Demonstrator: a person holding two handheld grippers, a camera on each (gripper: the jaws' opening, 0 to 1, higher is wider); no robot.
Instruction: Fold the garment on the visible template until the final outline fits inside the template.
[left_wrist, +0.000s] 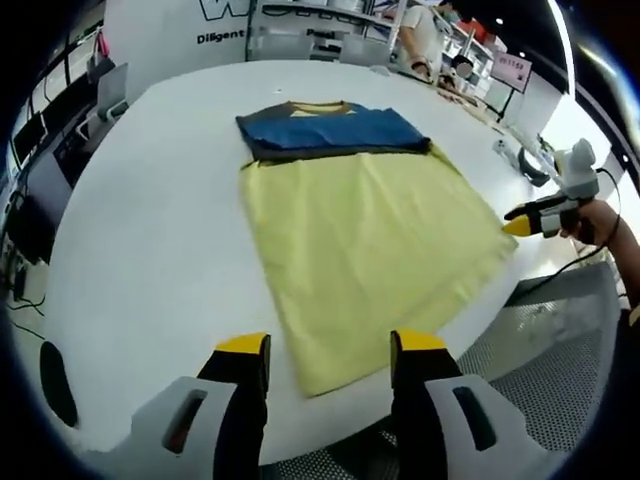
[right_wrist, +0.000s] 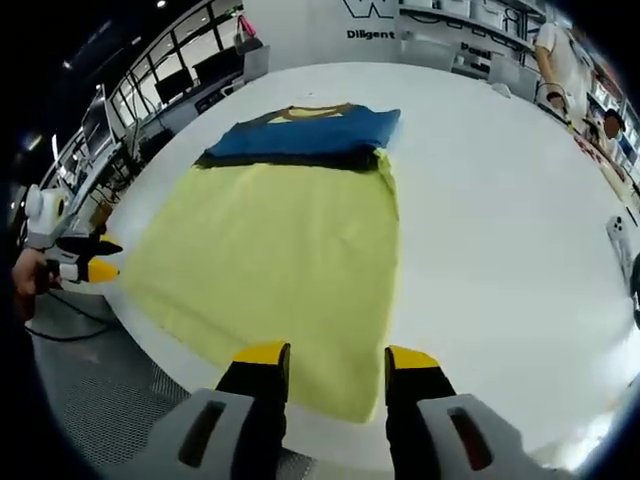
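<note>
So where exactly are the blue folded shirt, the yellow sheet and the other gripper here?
blue folded shirt (left_wrist: 335, 130), left gripper view, middle of its top layer.
yellow sheet (left_wrist: 370, 250), left gripper view, its centre.
right gripper (left_wrist: 517, 226), left gripper view, yellow tips.

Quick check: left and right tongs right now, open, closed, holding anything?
Left tongs: open, holding nothing, over the near edge of the yellow cloth.
Right tongs: open, holding nothing, at the cloth's near edge.
</note>
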